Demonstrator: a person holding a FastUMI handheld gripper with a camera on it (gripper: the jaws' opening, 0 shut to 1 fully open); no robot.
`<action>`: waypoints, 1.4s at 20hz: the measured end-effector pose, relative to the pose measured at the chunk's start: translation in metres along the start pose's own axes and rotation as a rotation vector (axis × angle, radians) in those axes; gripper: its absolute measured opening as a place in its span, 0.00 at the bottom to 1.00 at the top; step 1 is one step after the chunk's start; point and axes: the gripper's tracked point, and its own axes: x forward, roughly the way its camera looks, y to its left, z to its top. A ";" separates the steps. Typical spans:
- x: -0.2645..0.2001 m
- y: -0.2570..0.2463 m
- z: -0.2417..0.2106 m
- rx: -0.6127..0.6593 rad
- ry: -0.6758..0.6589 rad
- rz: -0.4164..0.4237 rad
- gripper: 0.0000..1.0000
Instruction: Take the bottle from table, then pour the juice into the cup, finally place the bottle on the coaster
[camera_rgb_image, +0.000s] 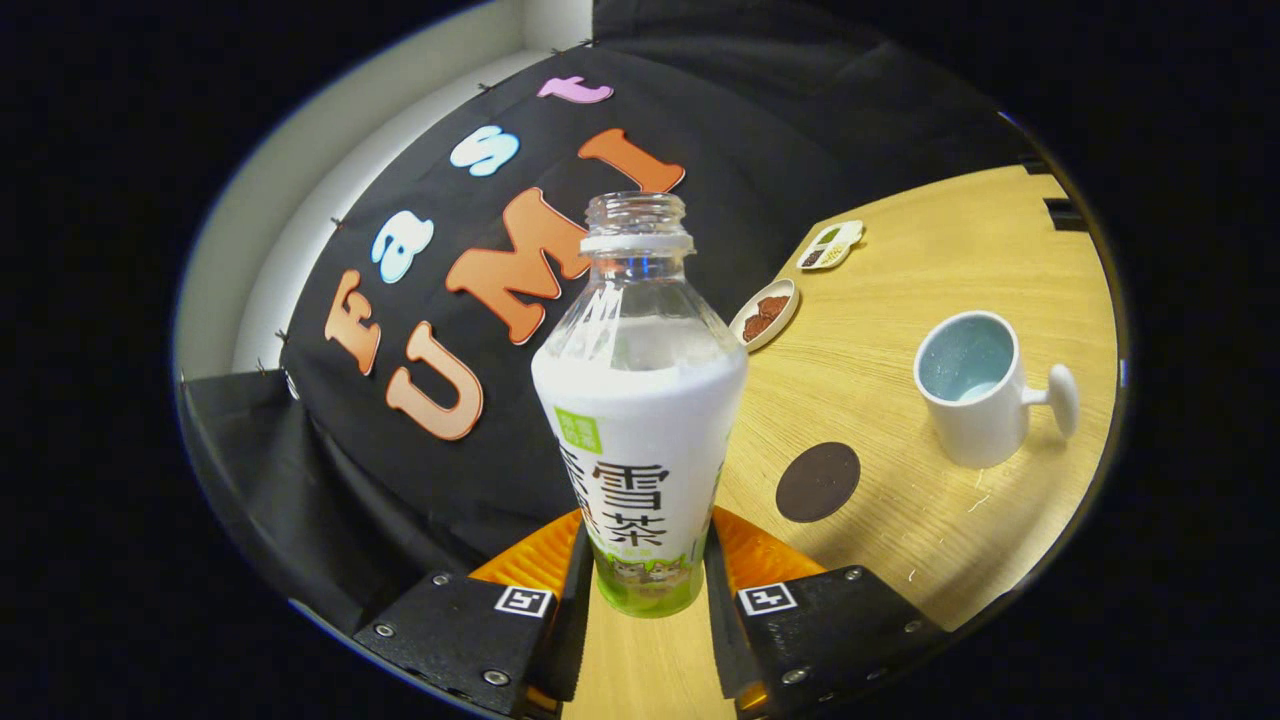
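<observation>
- Count: 1 bottle (640, 420), 1 cup (975, 390), 1 coaster (818, 482), 2 small dishes, all w/ a wooden table (900, 300) under or behind them.
- Gripper (645, 590): fingers closed in on the bottle's lower part, one each side, both pressing its label; gap betw. them just the bottle's width.
- Bottle: clear plastic, no cap, mouth open at top; white label wraps the body, green band at the base. Stands upright betw. the fingers; clear upper part looks mostly empty, can't tell liquid level under the label. Can't tell if its base touches the table.
- Cup: white outside, pale blue inside, knob-ended handle pointing away from the bottle; stands upright on the table, well apart from the bottle, beyond the fingers. Some pale liquid or sheen at the bottom, can't tell which.
- Coaster: dark, round, flat on the table, betw. bottle and cup, nearer the bottle, nothing on it.
- Dish w/ brown stuff (765, 314): oval, near the table's far edge by the black cloth wall.
- Divided dish (830, 245): further along that same far edge, small compartments w/ dark & light bits; contents too small to tell.
</observation>
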 end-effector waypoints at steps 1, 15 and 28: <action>-0.001 0.001 0.001 0.028 -0.002 0.002 0.53; 0.013 0.012 0.019 0.396 -0.025 0.065 0.53; 0.013 0.012 0.024 0.587 -0.036 0.034 0.53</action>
